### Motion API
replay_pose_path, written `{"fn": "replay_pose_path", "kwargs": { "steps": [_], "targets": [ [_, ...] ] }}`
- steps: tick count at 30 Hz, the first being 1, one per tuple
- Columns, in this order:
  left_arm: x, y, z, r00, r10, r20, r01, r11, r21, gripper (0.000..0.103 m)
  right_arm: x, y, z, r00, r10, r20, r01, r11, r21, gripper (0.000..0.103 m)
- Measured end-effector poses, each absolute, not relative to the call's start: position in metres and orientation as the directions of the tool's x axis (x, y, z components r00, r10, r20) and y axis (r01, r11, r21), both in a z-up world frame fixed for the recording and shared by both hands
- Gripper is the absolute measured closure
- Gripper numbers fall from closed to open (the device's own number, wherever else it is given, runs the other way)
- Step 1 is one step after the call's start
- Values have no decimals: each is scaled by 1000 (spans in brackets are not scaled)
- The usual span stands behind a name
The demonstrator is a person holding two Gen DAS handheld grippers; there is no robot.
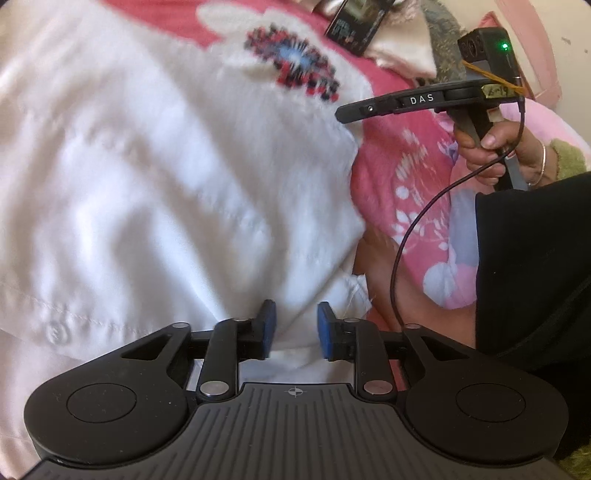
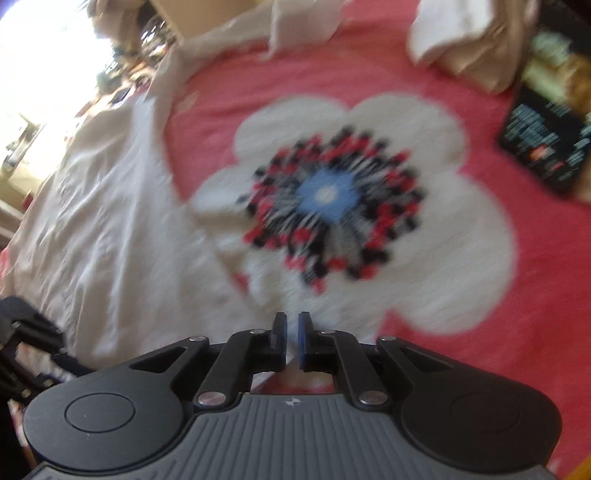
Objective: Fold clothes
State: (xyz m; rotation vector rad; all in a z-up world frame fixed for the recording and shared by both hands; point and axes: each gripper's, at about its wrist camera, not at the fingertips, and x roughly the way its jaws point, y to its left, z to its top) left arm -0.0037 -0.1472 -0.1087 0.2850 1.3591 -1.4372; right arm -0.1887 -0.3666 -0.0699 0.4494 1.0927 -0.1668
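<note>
A white garment [image 1: 166,184] lies rumpled over a pink blanket [image 1: 399,177], with a seam and a button near its lower left. My left gripper [image 1: 296,330] hovers open over the garment's near edge, and white cloth shows under the gap between its blue pads [image 1: 268,328]. A hand [image 1: 491,155] holds my right gripper [image 1: 345,112] in the air past the garment's right edge. In the blurred right wrist view, my right gripper [image 2: 292,336] is shut to a narrow slit, holds nothing, and sits above the blanket's white flower [image 2: 332,206]. The garment [image 2: 92,206] lies to its left.
A dark printed packet [image 2: 546,140] lies on the blanket at the far right, also seen as the packet [image 1: 354,26] at the top. More pale clothes [image 2: 461,37] are heaped at the far edge. A person's black sleeve [image 1: 535,277] and a thin cable [image 1: 413,236] fill the right side.
</note>
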Motion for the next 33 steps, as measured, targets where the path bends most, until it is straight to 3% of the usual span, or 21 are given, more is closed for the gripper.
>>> {"fn": "replay_pose_path", "kwargs": {
  "steps": [3, 6, 8, 11, 15, 20, 26, 33],
  "targets": [
    [-3, -145, -100, -371, -547, -751, 791, 238, -564, 74, -197, -363, -45, 568, 142, -810, 265, 901, 344, 96],
    [-11, -142, -93, -372, -539, -756, 818, 194, -542, 74, -198, -354, -29, 612, 326, -721, 102, 871, 480, 89],
    [-22, -142, -90, -377, -518, -767, 848, 140, -511, 74, -194, -337, -33, 529, 462, -712, -3, 840, 542, 77],
    [-39, -141, -85, -381, -488, -785, 884, 57, -464, 72, -188, -300, -47, 344, 581, -737, -152, 809, 567, 77],
    [-63, -140, -85, -339, -455, -823, 932, -45, -360, 71, -189, -254, -66, 175, 559, -810, -301, 814, 497, 77],
    [-73, -143, -94, -275, -455, -847, 959, -63, -277, 71, -194, -225, -62, 177, 467, -867, -453, 820, 349, 77],
    [-52, -140, -97, -280, -472, -836, 943, 28, -332, 71, -202, -189, -59, 181, 425, -887, -640, 736, 222, 77],
    [-35, -136, -100, -309, -506, -806, 902, 113, -417, 71, -195, -169, -79, 157, 365, -918, -709, 688, 152, 78]
  ]
}}
